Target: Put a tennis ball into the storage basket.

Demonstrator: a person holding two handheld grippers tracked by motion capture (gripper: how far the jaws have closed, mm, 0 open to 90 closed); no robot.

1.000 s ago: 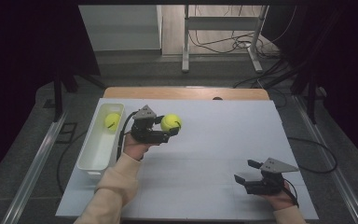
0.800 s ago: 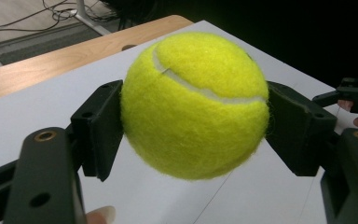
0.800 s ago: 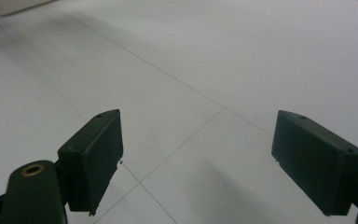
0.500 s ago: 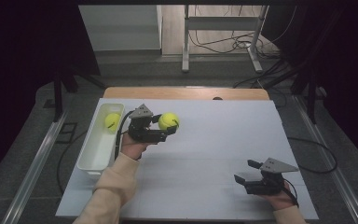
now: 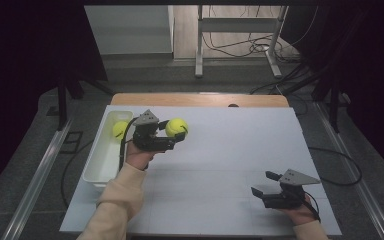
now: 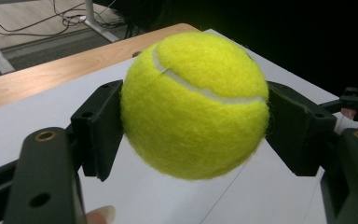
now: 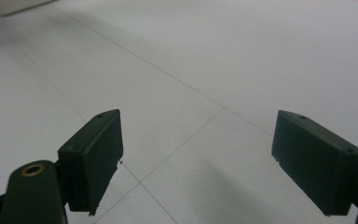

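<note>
So my left tongs (image 5: 176,134) were clamped on a ball (image 5: 177,127), one pad on each side, and the ball hung clear above the worktop (image 5: 240,150), just right of the white bin (image 5: 96,160). In the left gripper view the ball (image 6: 195,105) sat fairly deep between the pads, so the grip looked ok to me, though the felt is squashy and round. My guess at what could go wrong: if I eased the squeeze even a little, or tilted the hand too fast, it would pop out, bounce on the hard top and roll off the far edge toward the cables on the floor. Same if I let go too high over the bin, it could bounce right back out.

A second ball (image 5: 119,130) already lay in the bin's far end, just behind my left hand (image 5: 139,156). Dropping one ball on top of the other could kick one over the low wall.

My right tongs (image 5: 264,184) were apart and held nothing, hovering low over the near right corner, well away from everything. Nothing stood between the ball and the bin except my own tongs and wrist
</note>
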